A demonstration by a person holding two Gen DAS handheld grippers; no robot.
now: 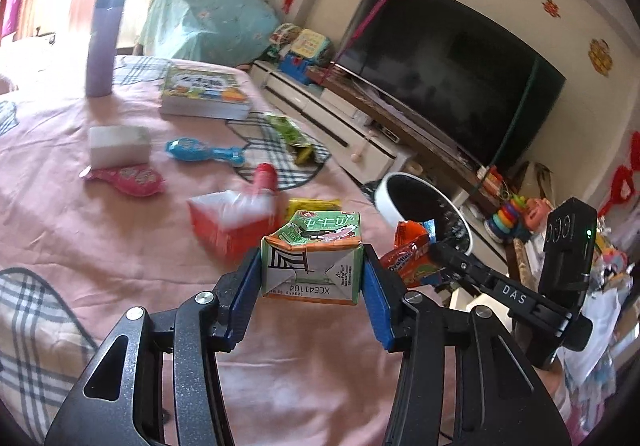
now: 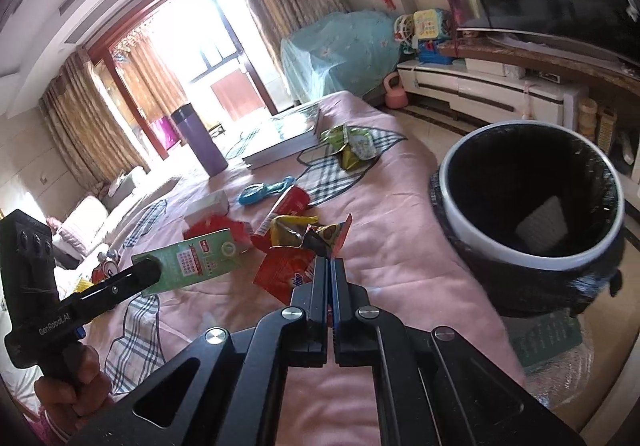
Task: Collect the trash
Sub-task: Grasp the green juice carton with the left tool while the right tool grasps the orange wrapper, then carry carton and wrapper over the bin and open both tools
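My left gripper [image 1: 312,278] is shut on a green and white milk carton [image 1: 314,258], held above the pink tablecloth; the carton also shows in the right wrist view [image 2: 192,258]. My right gripper [image 2: 330,262] is shut on an orange Ovaltine wrapper [image 2: 284,272], which also shows in the left wrist view [image 1: 412,258]. A round bin [image 2: 532,222] with a white rim and black liner stands off the table's right edge, right of the right gripper; it also shows in the left wrist view [image 1: 424,206].
On the table lie a red box [image 1: 228,218], yellow wrapper [image 2: 292,232], green wrappers [image 2: 352,144], blue toy [image 1: 204,152], pink packet [image 1: 128,178], white block [image 1: 118,144], book [image 1: 204,94] and purple flask [image 1: 102,46]. A TV [image 1: 448,74] and cabinet stand beyond.
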